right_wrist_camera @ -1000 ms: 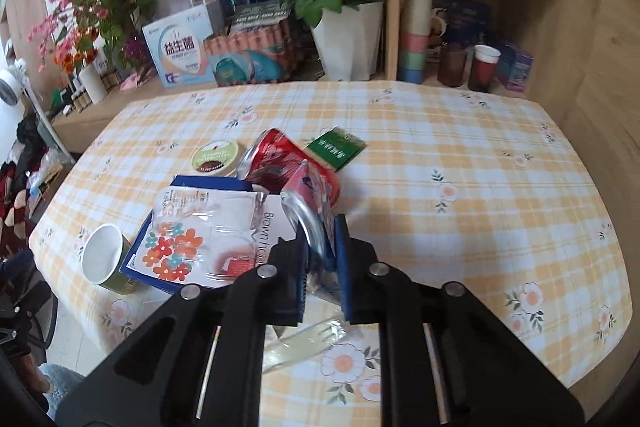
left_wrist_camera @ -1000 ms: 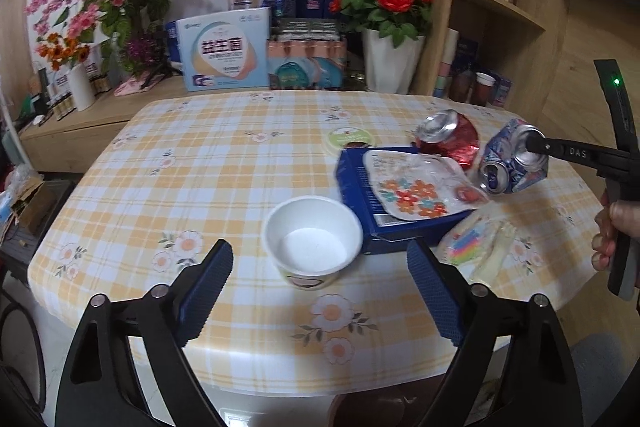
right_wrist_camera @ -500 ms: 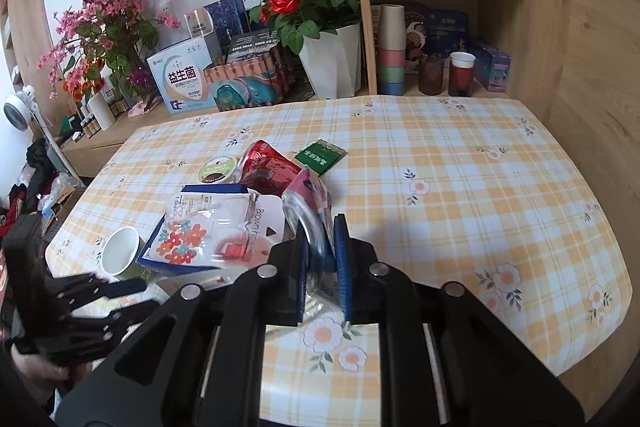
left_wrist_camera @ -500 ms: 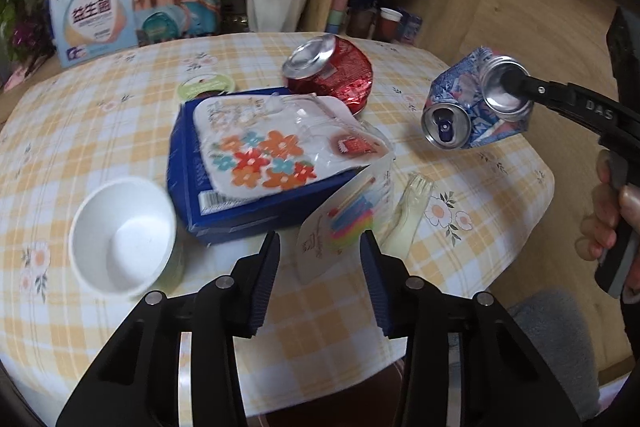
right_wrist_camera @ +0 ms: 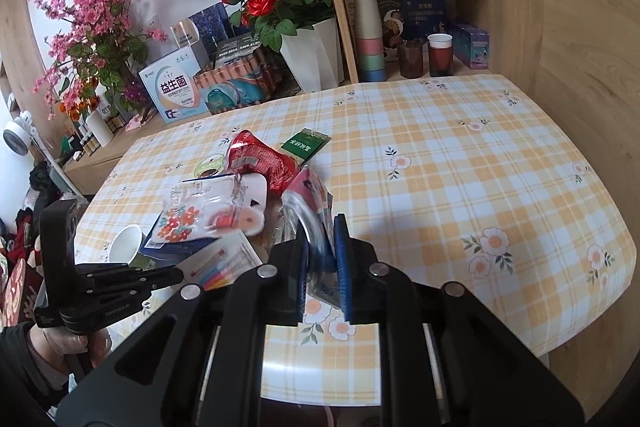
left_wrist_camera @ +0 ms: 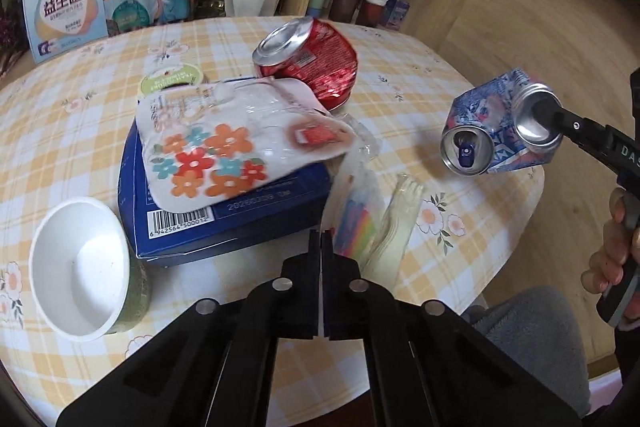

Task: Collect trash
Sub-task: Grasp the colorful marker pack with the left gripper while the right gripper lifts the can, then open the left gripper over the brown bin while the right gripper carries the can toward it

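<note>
Two hand-held grippers work over the table (right_wrist_camera: 460, 163), a round top under a yellow checked cloth with flowers. Right hand-held gripper (right_wrist_camera: 322, 247) is clenched on a crushed blue can (left_wrist_camera: 496, 129), held in the air just past the table's edge, its opened top facing the left camera; the right hand (left_wrist_camera: 618, 259) grips the handle below, partly cut off by the frame. Left hand-held gripper (left_wrist_camera: 321, 243) is low at the near edge, its fingers pressed together with nothing seen between them, their tips just beside a clear wrapper (left_wrist_camera: 358, 215) with rainbow stripes. In the right view its tips overlap a white card of coloured sticks, and I cannot tell whether they touch it.

Trash lies in a heap at the middle of the table. Largest is a blue box (left_wrist_camera: 224, 211), with a flowered pouch (left_wrist_camera: 236, 143) lying on top of it. Behind them a red bowl (left_wrist_camera: 320, 63) lies tilted, its foil lid half peeled. A white cup (left_wrist_camera: 80, 267) stands left of the box, near the edge. A plastic fork (left_wrist_camera: 394, 227) in its sleeve lies touching the wrapper. A green lid (left_wrist_camera: 172, 81) sits behind the box, partly hidden, and a green sachet (right_wrist_camera: 306, 143) lies beyond the bowl. The pouch print is blurred.
</note>
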`<control>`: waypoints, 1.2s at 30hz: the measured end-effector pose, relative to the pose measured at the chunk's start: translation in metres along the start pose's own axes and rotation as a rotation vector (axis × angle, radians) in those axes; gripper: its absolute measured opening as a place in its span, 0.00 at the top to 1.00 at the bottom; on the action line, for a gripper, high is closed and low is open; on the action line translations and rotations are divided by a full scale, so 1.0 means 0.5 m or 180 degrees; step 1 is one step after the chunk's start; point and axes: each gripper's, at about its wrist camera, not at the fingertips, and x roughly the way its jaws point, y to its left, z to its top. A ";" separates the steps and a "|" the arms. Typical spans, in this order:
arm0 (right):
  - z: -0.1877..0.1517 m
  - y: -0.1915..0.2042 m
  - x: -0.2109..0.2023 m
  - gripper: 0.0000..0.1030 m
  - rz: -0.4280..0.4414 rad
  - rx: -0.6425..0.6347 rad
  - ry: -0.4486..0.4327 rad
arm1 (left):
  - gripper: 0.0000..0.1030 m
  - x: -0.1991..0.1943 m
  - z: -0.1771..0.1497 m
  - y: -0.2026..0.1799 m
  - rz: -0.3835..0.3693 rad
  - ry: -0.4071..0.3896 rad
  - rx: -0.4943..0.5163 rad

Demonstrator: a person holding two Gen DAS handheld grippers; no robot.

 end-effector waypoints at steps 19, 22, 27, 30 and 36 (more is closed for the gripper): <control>-0.031 0.057 -0.143 0.84 0.0249 0.0009 -0.0222 | 0.99 -0.270 -0.122 -0.111 -0.0156 -0.0249 0.0126; -0.047 0.072 -0.172 0.84 0.0287 -0.0029 -0.0248 | 0.99 -0.282 -0.169 -0.129 -0.0224 -0.0186 0.0065; -0.078 0.106 -0.208 0.84 0.0353 -0.0115 -0.0236 | 0.99 -0.271 -0.222 -0.164 -0.0248 -0.0075 0.0058; -0.093 0.120 -0.227 0.84 0.0383 -0.0174 -0.0223 | 0.95 -0.256 -0.239 -0.180 -0.0227 -0.0075 0.0042; -0.113 0.140 -0.268 0.84 0.0413 -0.0291 -0.0204 | 0.31 -0.321 -0.239 -0.177 0.0099 -0.0489 -0.0048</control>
